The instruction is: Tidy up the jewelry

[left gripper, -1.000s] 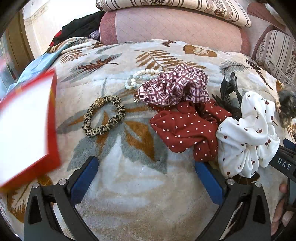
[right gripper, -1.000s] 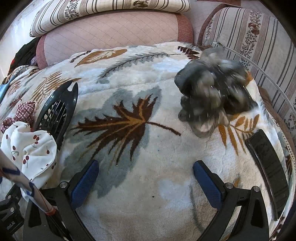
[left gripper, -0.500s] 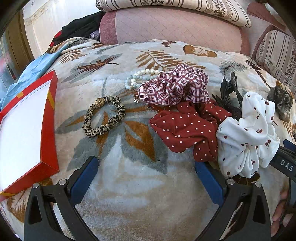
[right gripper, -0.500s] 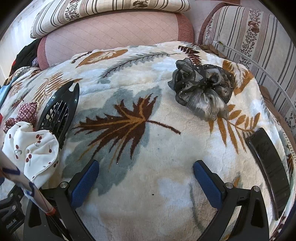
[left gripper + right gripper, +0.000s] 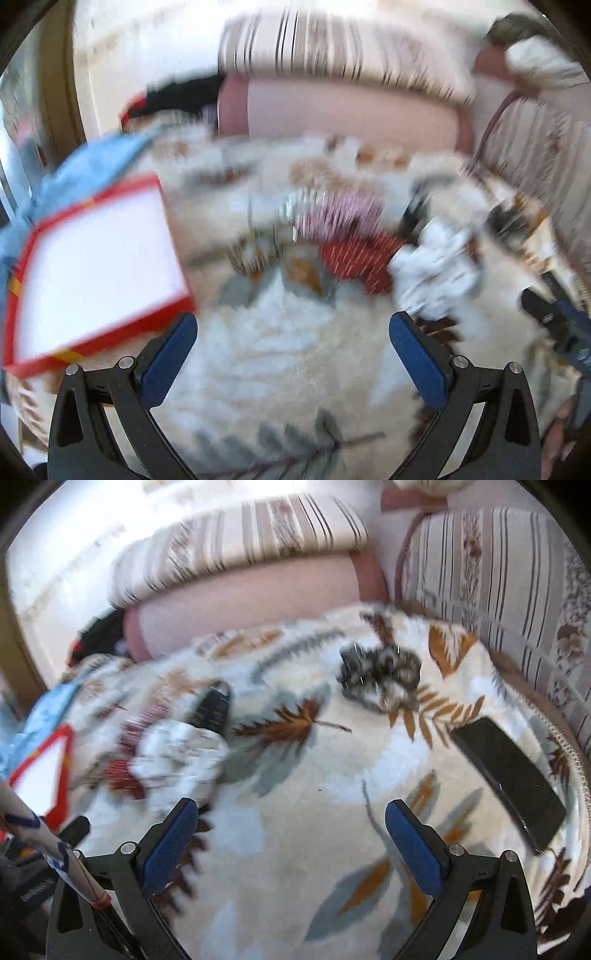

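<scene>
Four scrunchies are counted, all blurred: a plaid scrunchie [image 5: 340, 218], a red dotted scrunchie [image 5: 354, 258] and a white scrunchie [image 5: 436, 273] bunched together right of centre in the left wrist view, and a grey scrunchie [image 5: 380, 675] apart at upper centre of the right wrist view. One beaded bracelet [image 5: 255, 251] is seen smeared. One red-rimmed box [image 5: 92, 266] lies at left on the leaf-print blanket [image 5: 288, 354]. One black phone [image 5: 509, 779] lies at right. The left gripper [image 5: 293, 354] and right gripper [image 5: 291, 842] are spread wide, with nothing held.
</scene>
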Demonstrator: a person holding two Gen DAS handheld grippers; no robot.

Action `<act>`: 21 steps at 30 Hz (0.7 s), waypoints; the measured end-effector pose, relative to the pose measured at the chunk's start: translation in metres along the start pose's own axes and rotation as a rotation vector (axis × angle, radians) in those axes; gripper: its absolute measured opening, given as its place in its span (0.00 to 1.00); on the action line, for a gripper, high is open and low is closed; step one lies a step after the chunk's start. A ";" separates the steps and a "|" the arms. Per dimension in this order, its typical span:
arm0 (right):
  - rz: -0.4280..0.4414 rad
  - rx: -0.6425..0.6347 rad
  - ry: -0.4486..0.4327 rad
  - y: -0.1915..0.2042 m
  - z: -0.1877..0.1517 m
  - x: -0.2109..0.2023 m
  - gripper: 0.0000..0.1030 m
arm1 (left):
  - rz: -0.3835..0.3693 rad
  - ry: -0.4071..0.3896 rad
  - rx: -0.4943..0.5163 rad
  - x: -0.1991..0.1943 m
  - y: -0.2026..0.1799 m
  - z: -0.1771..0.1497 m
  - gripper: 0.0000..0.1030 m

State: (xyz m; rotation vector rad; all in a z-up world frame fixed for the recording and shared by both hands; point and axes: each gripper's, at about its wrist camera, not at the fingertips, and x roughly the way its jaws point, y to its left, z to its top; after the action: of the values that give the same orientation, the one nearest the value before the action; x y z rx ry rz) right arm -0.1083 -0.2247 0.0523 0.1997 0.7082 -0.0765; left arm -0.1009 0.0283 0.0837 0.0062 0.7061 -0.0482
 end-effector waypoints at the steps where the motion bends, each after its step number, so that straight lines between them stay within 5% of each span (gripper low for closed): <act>1: 0.013 -0.008 -0.029 0.002 -0.002 -0.012 1.00 | 0.001 -0.043 0.005 -0.020 0.001 0.001 1.00; 8: 0.086 -0.067 -0.147 0.022 -0.018 -0.061 1.00 | 0.112 -0.186 0.035 -0.077 0.010 -0.022 1.00; 21: 0.078 -0.148 -0.124 0.042 -0.025 -0.053 1.00 | 0.096 -0.111 0.038 -0.050 0.018 -0.028 1.00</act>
State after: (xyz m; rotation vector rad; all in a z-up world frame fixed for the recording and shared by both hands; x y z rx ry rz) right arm -0.1585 -0.1779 0.0750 0.0802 0.5791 0.0379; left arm -0.1563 0.0485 0.0952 0.0738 0.5928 0.0299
